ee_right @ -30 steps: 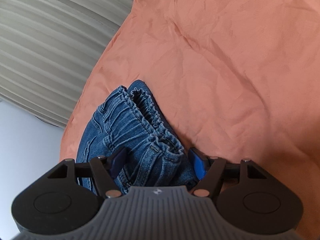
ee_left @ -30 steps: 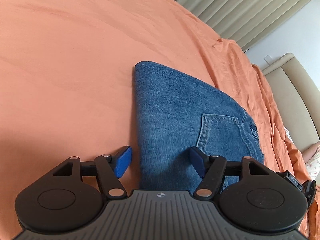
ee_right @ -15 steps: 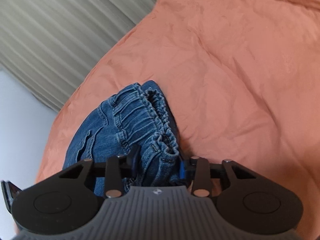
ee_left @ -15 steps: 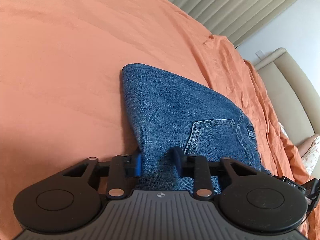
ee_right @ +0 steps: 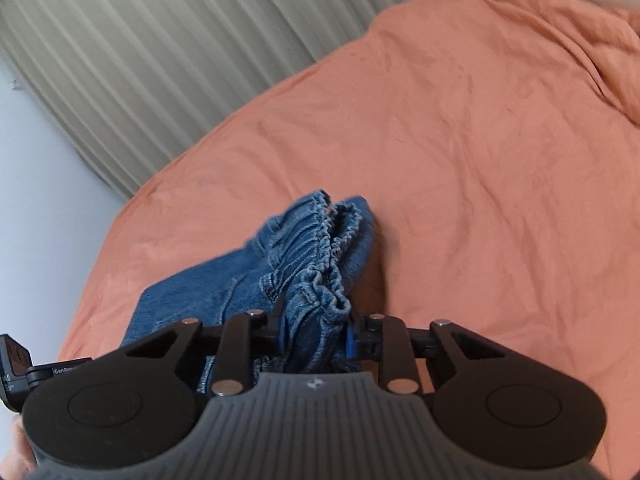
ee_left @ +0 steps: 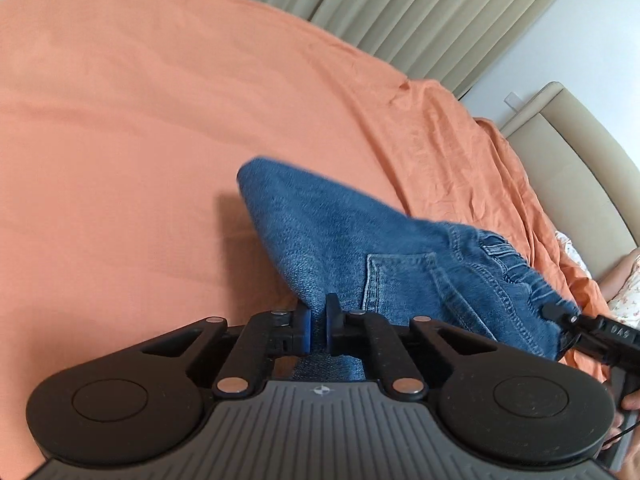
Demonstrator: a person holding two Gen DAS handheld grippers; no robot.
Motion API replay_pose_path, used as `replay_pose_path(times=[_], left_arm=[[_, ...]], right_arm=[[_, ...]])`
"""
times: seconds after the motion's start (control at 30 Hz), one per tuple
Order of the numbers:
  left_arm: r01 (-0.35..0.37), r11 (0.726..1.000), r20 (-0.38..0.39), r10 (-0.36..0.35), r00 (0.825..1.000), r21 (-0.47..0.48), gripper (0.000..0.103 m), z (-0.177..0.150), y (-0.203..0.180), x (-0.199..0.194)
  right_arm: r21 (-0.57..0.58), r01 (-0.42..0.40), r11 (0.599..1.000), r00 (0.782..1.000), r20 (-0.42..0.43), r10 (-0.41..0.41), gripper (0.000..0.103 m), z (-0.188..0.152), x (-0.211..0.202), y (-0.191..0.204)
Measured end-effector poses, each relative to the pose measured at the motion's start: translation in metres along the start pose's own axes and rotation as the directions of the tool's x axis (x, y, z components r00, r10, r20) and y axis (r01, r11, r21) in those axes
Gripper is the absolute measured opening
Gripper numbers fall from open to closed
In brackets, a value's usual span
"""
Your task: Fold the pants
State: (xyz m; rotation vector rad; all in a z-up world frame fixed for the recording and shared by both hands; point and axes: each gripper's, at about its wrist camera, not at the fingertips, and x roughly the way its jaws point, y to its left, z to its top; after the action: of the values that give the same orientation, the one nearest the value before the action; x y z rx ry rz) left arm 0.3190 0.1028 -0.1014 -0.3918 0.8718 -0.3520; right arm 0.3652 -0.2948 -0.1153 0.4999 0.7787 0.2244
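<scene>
Left gripper (ee_left: pixel 316 330): clenched on a thin fold at the near edge of the jeans (ee_left: pixel 360 248).
Right gripper (ee_right: pixel 316 332): clamped on the bunched elastic waistband (ee_right: pixel 324 248).
Jeans: folded, raised off the orange bedsheet (ee_left: pixel 140 120) at the gripped edges.
Left view only: back pocket (ee_left: pixel 400 276), the other gripper's tip at the waistband corner, beige headboard (ee_left: pixel 572 160).
Right view only: gathered waistband layers side by side.
Far: pleated curtains (ee_right: pixel 160 60).

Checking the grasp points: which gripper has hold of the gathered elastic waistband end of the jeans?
The right gripper: it is shut on the ruffled waistband. The left gripper pinches plain folded denim beside the back pocket.
</scene>
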Motion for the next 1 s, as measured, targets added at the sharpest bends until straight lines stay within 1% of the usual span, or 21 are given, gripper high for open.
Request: replay_pose_path(times=[0.07, 0.13, 0.27, 0.4, 0.47, 0.53, 0.67, 0.77, 0.9, 0.97, 1.0], left_arm=[[-0.008, 1.0, 0.019, 0.008, 1.0, 0.007, 0.006, 0.005, 0.002, -0.018], [-0.016, 1.0, 0.034, 0.015, 0.999, 0.004, 0.006, 0.012, 0.009, -0.038], [-0.056, 0.998, 0.081, 0.053, 0.995, 0.029, 0.006, 0.023, 0.028, -0.085], [-0.145, 0.987, 0.119, 0.137, 0.983, 0.065, 0.006, 0.036, 0.047, -0.126], [-0.186, 0.98, 0.131, 0.176, 0.976, 0.072, 0.006, 0.042, 0.061, -0.141], [-0.223, 0.973, 0.142, 0.213, 0.967, 0.059, 0.006, 0.048, 0.078, -0.153], [-0.284, 0.958, 0.14, 0.277, 0.951, 0.033, 0.006, 0.057, 0.11, -0.156], [-0.305, 0.952, 0.117, 0.302, 0.946, 0.011, 0.006, 0.055, 0.137, -0.146], [-0.314, 0.949, 0.06, 0.314, 0.948, -0.01, 0.006, 0.037, 0.169, -0.122], [-0.331, 0.944, 0.043, 0.33, 0.943, -0.002, 0.006, 0.028, 0.18, -0.11], [-0.327, 0.945, 0.036, 0.327, 0.944, -0.013, 0.006, 0.024, 0.187, -0.105]], right_arm=[[-0.031, -0.012, 0.999, 1.0, -0.004, 0.012, 0.021, 0.005, -0.004, 0.018], [-0.045, -0.042, 0.998, 0.999, 0.001, 0.042, 0.021, 0.005, -0.009, 0.034], [-0.054, -0.122, 0.991, 0.993, 0.004, 0.122, 0.021, -0.001, -0.008, 0.067], [-0.072, -0.19, 0.979, 0.982, -0.008, 0.19, 0.021, -0.009, 0.009, 0.11], [-0.08, -0.217, 0.973, 0.976, -0.015, 0.216, 0.021, -0.013, 0.022, 0.132], [-0.099, -0.239, 0.966, 0.971, -0.022, 0.238, 0.021, -0.018, 0.036, 0.153], [-0.117, -0.267, 0.956, 0.964, -0.036, 0.265, 0.021, -0.034, 0.064, 0.188], [-0.102, -0.269, 0.958, 0.963, -0.06, 0.264, 0.021, -0.059, 0.08, 0.195], [-0.088, -0.231, 0.969, 0.969, -0.115, 0.221, 0.021, -0.097, 0.099, 0.186], [-0.06, -0.216, 0.974, 0.969, -0.133, 0.207, 0.021, -0.109, 0.107, 0.174], [-0.043, -0.208, 0.977, 0.969, -0.142, 0.2, 0.021, -0.113, 0.109, 0.167]])
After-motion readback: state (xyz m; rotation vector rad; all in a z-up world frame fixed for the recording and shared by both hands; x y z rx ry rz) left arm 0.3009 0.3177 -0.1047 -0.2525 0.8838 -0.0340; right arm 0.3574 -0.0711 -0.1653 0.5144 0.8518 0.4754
